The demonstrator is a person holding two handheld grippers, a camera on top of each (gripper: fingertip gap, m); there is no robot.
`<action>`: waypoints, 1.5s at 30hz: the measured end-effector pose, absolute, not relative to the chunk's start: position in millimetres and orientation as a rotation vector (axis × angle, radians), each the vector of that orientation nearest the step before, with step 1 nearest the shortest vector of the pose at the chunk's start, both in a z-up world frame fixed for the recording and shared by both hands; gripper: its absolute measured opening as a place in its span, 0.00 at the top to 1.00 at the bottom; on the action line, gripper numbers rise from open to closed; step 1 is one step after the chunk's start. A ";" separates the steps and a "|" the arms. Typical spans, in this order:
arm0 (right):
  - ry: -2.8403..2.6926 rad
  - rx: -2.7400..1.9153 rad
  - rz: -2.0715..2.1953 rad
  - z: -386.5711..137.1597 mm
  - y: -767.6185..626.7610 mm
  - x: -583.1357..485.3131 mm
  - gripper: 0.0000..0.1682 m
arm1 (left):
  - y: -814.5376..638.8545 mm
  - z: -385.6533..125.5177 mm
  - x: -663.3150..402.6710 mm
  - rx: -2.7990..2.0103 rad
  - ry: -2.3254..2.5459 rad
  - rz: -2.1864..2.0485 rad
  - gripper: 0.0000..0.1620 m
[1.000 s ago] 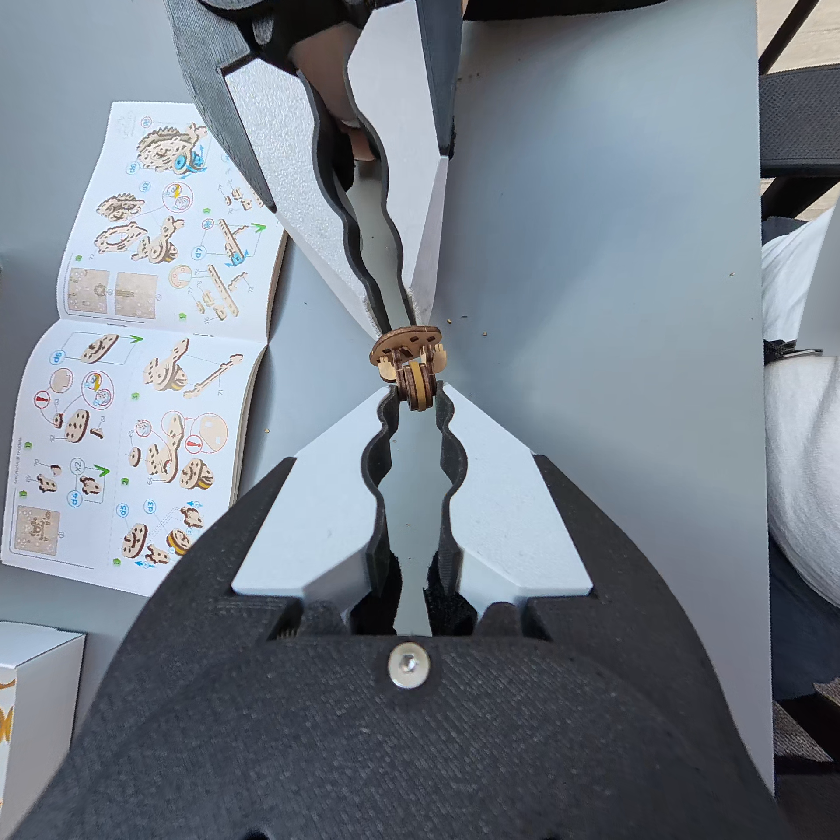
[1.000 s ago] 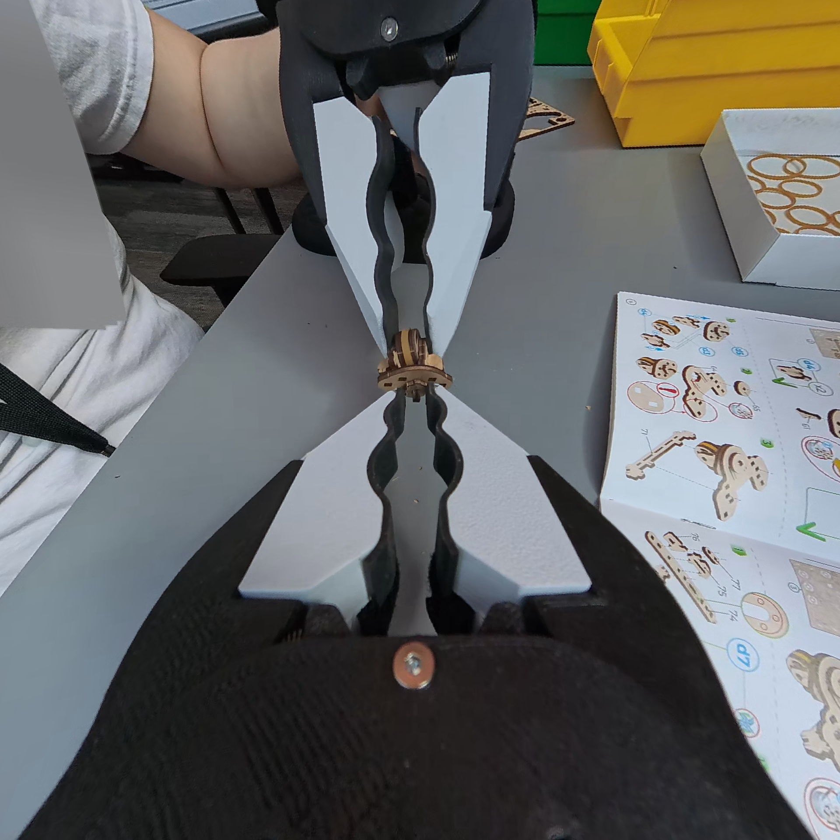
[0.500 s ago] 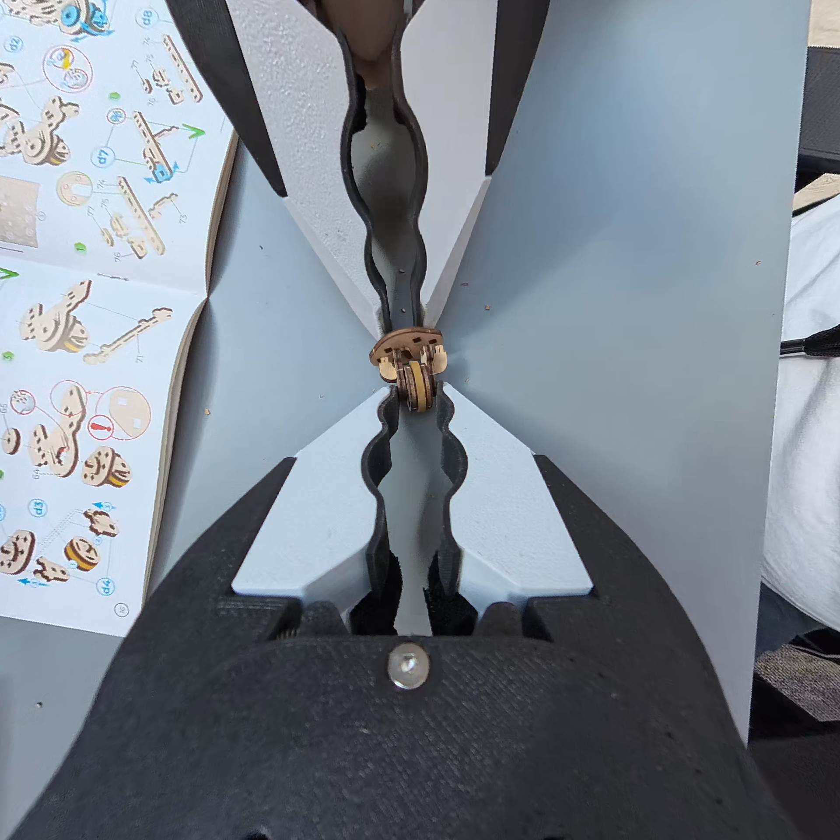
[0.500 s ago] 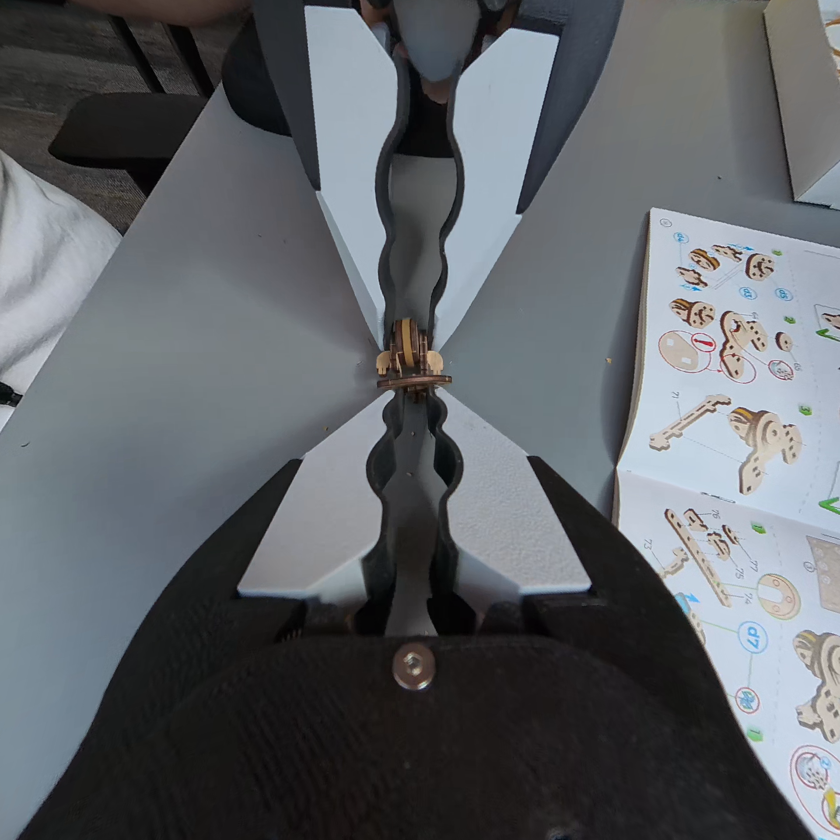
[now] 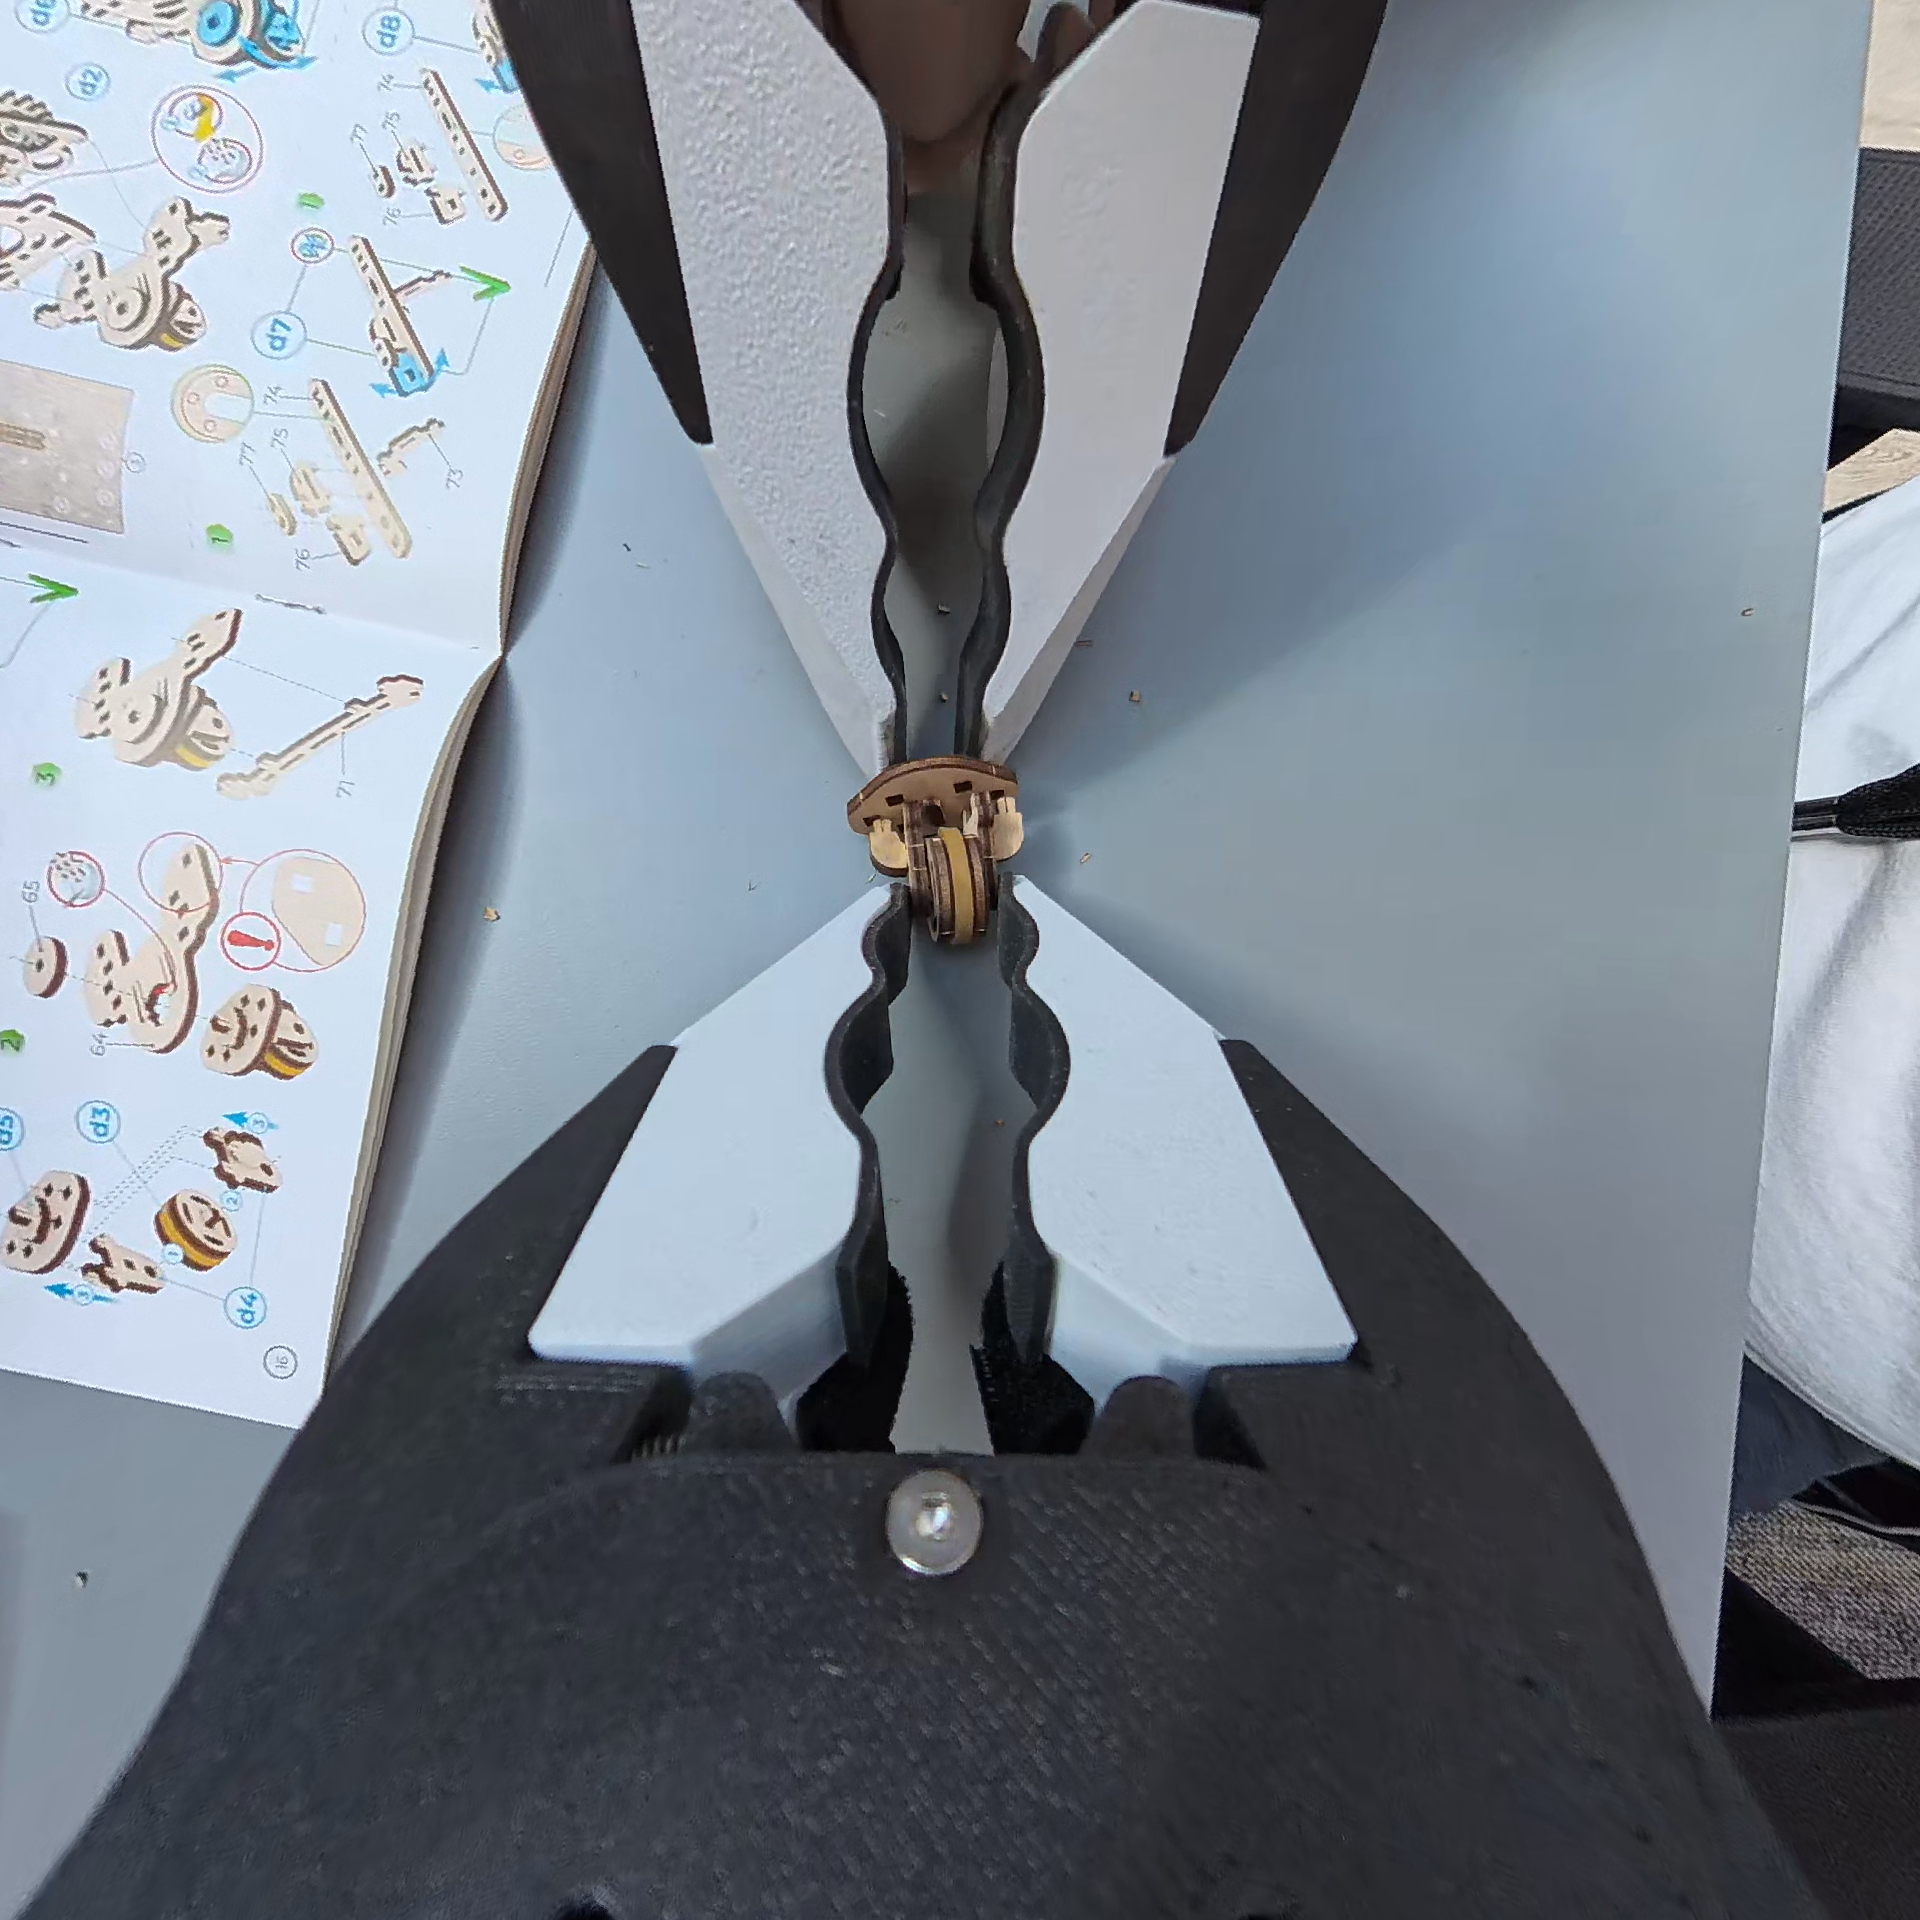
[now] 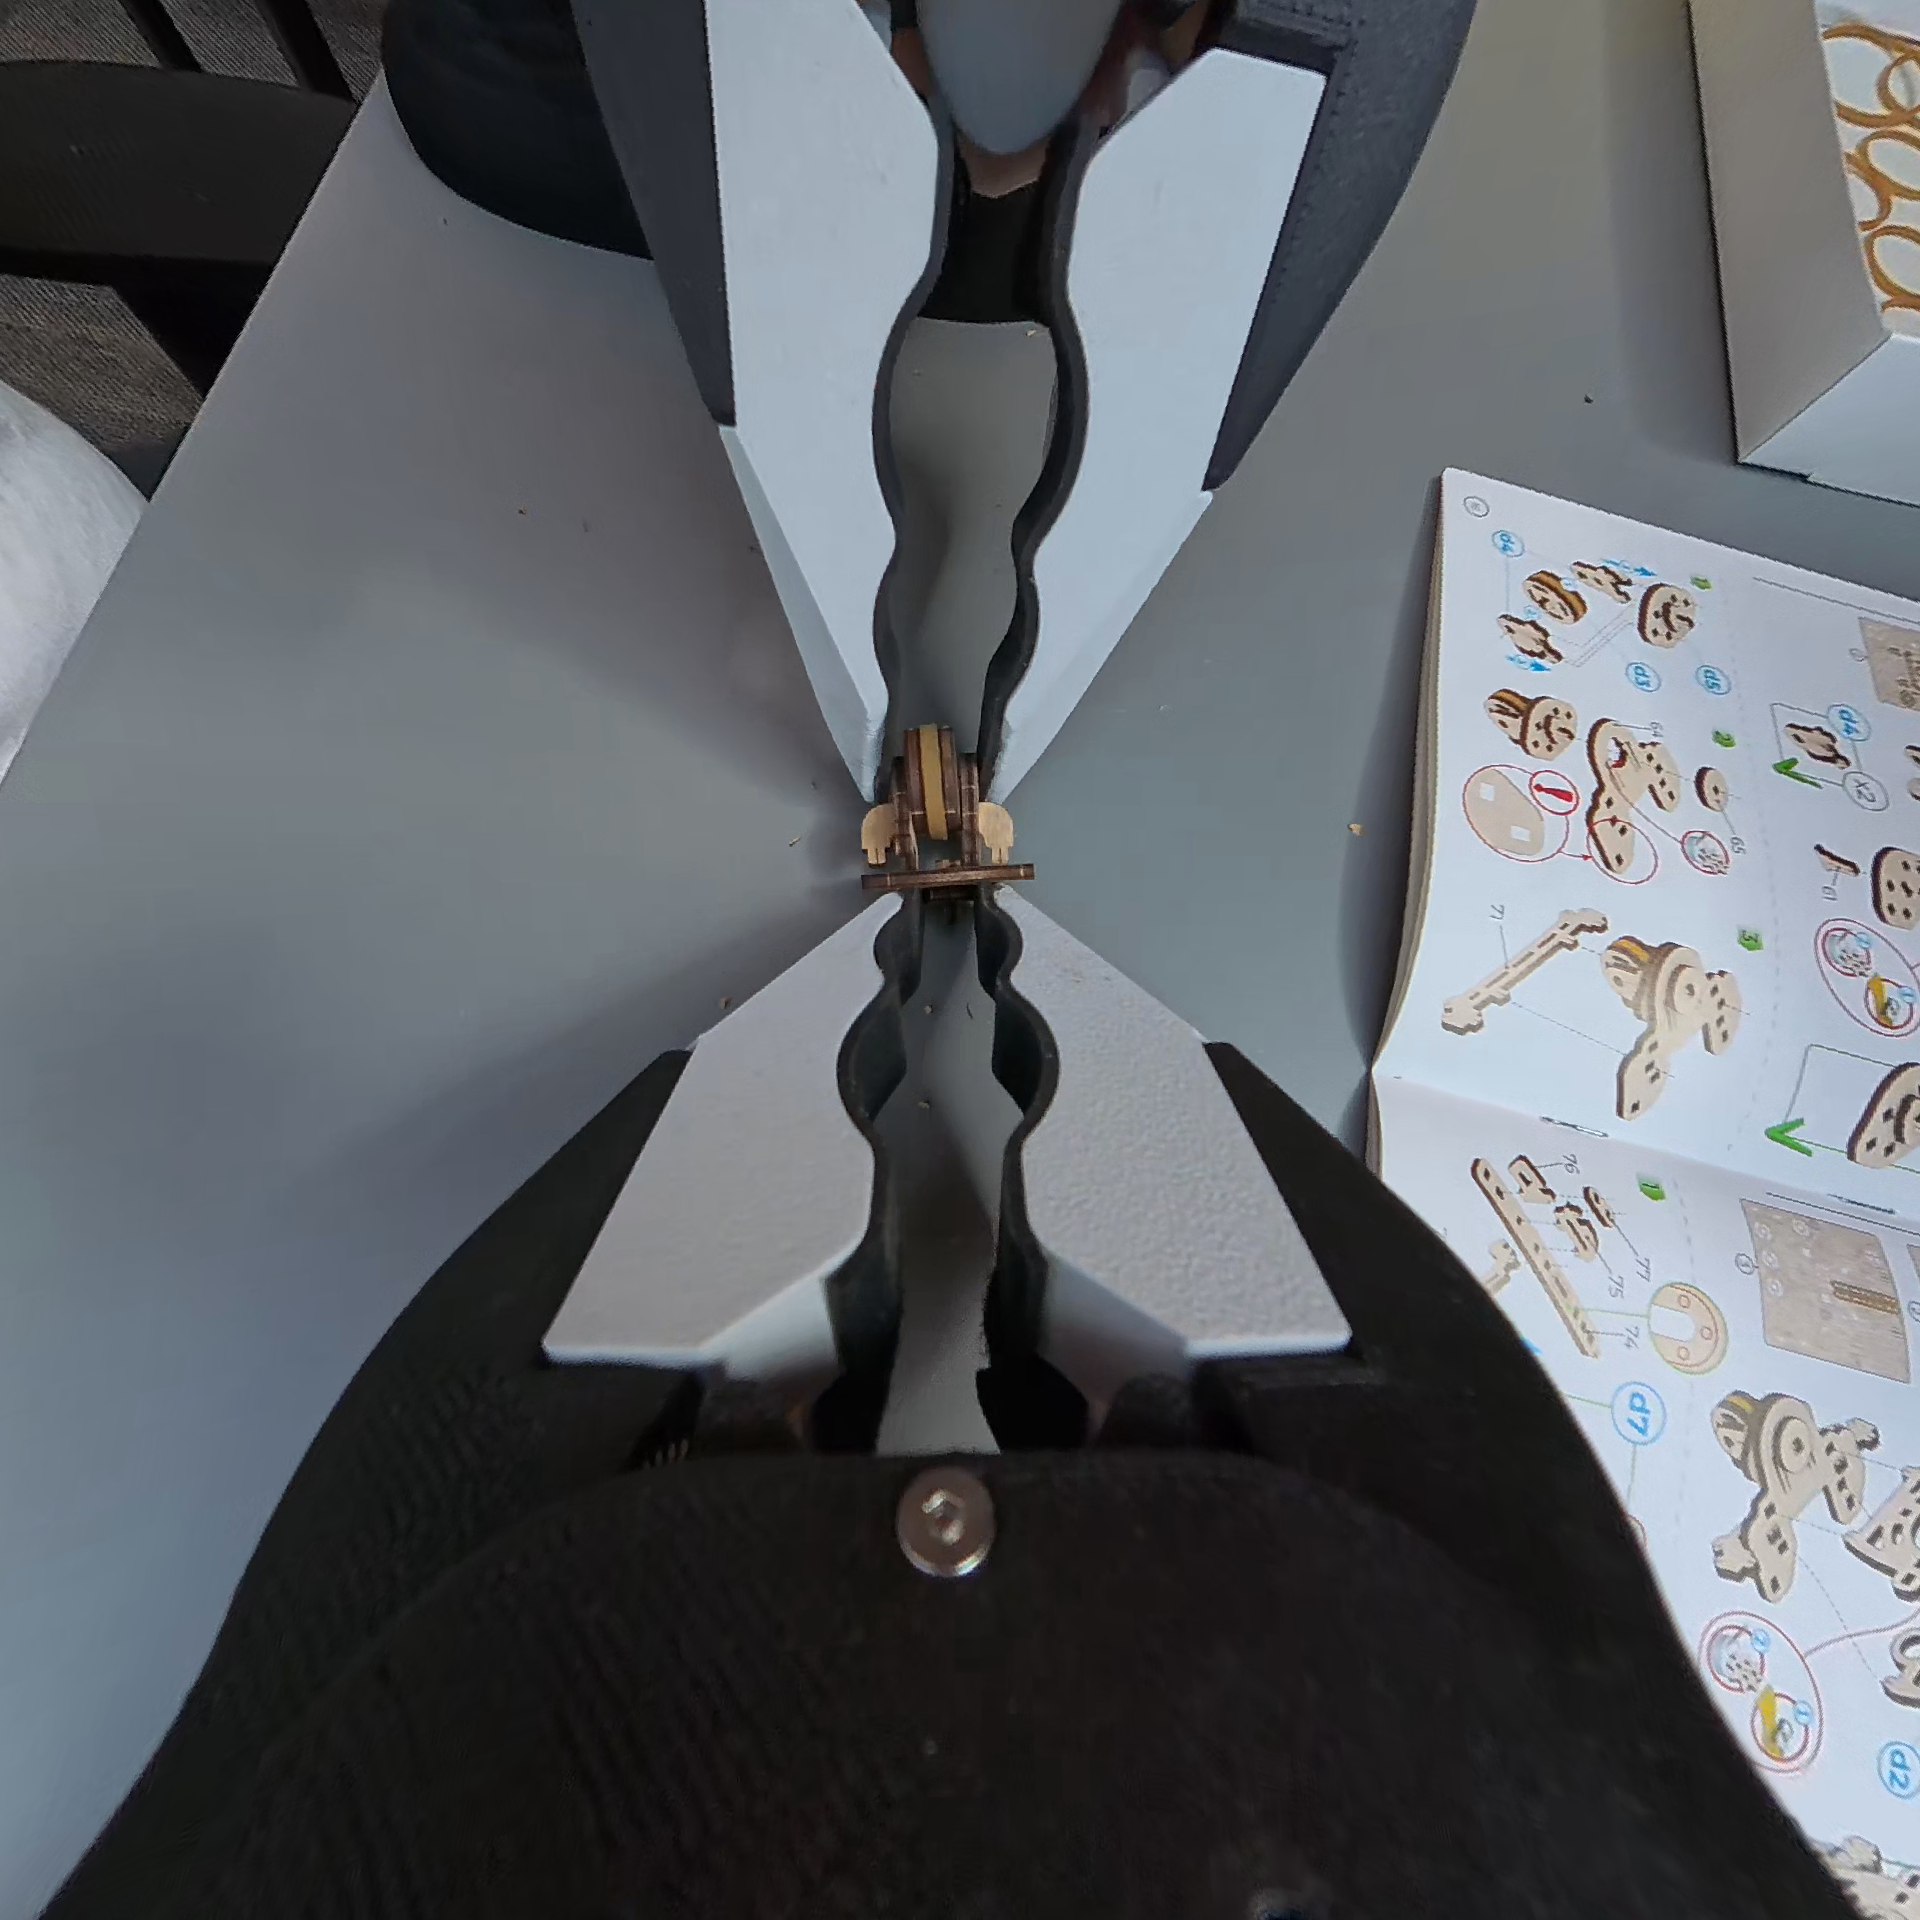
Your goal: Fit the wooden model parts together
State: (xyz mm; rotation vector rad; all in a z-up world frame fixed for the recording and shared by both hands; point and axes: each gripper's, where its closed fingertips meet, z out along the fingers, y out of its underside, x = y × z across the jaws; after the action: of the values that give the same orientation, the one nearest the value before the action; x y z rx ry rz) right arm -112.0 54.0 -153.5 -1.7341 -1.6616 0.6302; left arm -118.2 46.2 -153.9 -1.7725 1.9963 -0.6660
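Note:
A small wooden model [image 5: 940, 842] is held above the grey table [image 5: 1403, 727] between both grippers. It has a wheel stack with a yellow band [image 5: 954, 883], two side pieces and a flat oval plate [image 5: 930, 781]. My left gripper [image 5: 953, 916] is shut on the wheel stack. My right gripper [image 6: 948, 914] is shut on a tab under the plate [image 6: 948, 878], which is seen edge-on there. The two grippers face each other tip to tip: the right one [image 5: 935, 743] enters the left wrist view from the top, and the left one [image 6: 932, 767] enters the right wrist view from the top.
An open instruction booklet [image 5: 208, 675] lies on the table beside the grippers and also shows in the right wrist view [image 6: 1662, 1039]. A white box with wooden rings [image 6: 1829, 260] stands at the far right. The table edge [image 5: 1777, 935] and a person's white clothing [image 5: 1860, 987] are close by. Both grippers' tips are close together, under 4 cm apart.
Both cameras have tilted down toward the table and each opposite gripper looks closer. Both grippers stay shut on the joined wooden pieces, and the plate now looks edge-on in the right wrist view.

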 end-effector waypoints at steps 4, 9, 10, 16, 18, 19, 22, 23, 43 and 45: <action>-1.664 -1.740 0.535 -153.6 56.6 -112.3 0.95 | 48.2 -152.4 -117.9 -1.780 1.972 -0.673 0.91; -1.654 -1.760 0.520 -154.0 56.3 -112.6 0.95 | 47.9 -152.9 -118.0 -1.799 1.958 -0.691 0.91; -1.649 -1.766 0.528 -154.1 56.3 -112.6 0.95 | 48.0 -153.2 -118.0 -1.800 1.957 -0.691 0.91; -1.652 -1.773 0.508 -154.3 55.9 -113.3 0.95 | 48.0 -157.2 -119.1 -1.786 2.000 -0.666 0.91; -1.651 -1.779 0.494 -154.4 55.9 -113.6 0.95 | 47.9 -156.8 -119.0 -1.797 1.998 -0.687 0.91; -1.645 -1.790 0.494 -154.5 55.9 -113.6 0.95 | 47.9 -156.8 -118.9 -1.804 1.991 -0.700 0.91; -1.640 -1.805 0.465 -154.7 56.4 -113.4 0.95 | 48.4 -155.8 -118.8 -1.806 1.963 -0.721 0.91; -1.643 -1.803 0.446 -154.7 57.0 -113.1 0.95 | 49.1 -155.6 -118.6 -1.803 1.950 -0.726 0.91; -1.637 -1.811 0.355 -154.5 60.8 -111.1 0.95 | 53.6 -154.6 -114.2 -1.764 1.844 -0.752 0.91; -1.639 -1.804 0.351 -154.6 60.8 -111.1 0.95 | 53.5 -154.5 -114.1 -1.780 1.834 -0.769 0.91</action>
State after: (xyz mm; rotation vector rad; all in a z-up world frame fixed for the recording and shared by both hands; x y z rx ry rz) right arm -111.1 60.8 -154.6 -1.8038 -1.6388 0.3513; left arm -114.1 53.5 -154.5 -1.7797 1.8338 -0.7693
